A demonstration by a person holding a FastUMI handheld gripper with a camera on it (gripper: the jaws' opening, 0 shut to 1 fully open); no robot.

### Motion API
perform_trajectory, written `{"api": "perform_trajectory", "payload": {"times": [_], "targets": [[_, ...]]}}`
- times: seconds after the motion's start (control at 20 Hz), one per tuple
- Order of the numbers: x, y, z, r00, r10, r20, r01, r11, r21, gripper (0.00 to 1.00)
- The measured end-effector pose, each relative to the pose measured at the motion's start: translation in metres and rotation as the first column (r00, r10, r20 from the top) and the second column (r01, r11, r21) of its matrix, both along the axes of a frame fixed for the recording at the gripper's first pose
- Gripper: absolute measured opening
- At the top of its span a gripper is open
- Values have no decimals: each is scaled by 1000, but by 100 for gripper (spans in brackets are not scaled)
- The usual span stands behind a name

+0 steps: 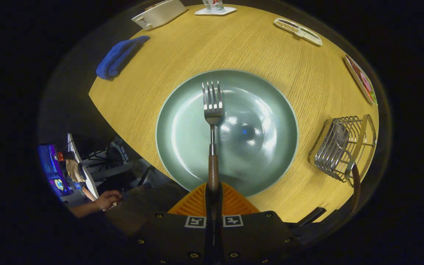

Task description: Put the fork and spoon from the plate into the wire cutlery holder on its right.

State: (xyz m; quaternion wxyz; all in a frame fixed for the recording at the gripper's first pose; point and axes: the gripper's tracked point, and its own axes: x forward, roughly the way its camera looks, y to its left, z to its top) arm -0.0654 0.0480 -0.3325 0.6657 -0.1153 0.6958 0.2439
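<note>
In the gripper view, the hand-held gripper sits at the bottom centre of the frame with its two fingers pressed together on the wooden handle of a fork. The fork points straight ahead, tines toward the top of the frame, over the middle of a round green plate on a wooden table. At the right of the frame stands the wire cutlery holder, with what looks like a brown-handled utensil, probably the spoon, already leaning in its near side, though its head is hard to make out. The step in hand appears to be carrying the fork to the holder. Doing it well would likely mean keeping the grip firm, swinging right clear of the plate rim, tipping the fork upright over the wires, and lowering it in beside that handle before letting go. A blue cloth lies at upper left, well apart.
</note>
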Motion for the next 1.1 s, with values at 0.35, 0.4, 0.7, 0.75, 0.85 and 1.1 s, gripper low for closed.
{"api": "perform_trajectory", "payload": {"times": [0.35,0.4,0.7,0.75,0.85,1.1], "targets": [[13,-41,36,999,18,27,-17,999,-46,2],[12,-48,41,1000,12,21,-11,999,-46,2],[12,-99,79,999,42,-10,-43,996,-82,2],[13,-109,86,999,46,-15,-47,995,-90,2],[18,-128,96,999,42,-9,-43,993,-107,2],[26,-168,112,1000,6,-3,-7,991,-137,2]]}}
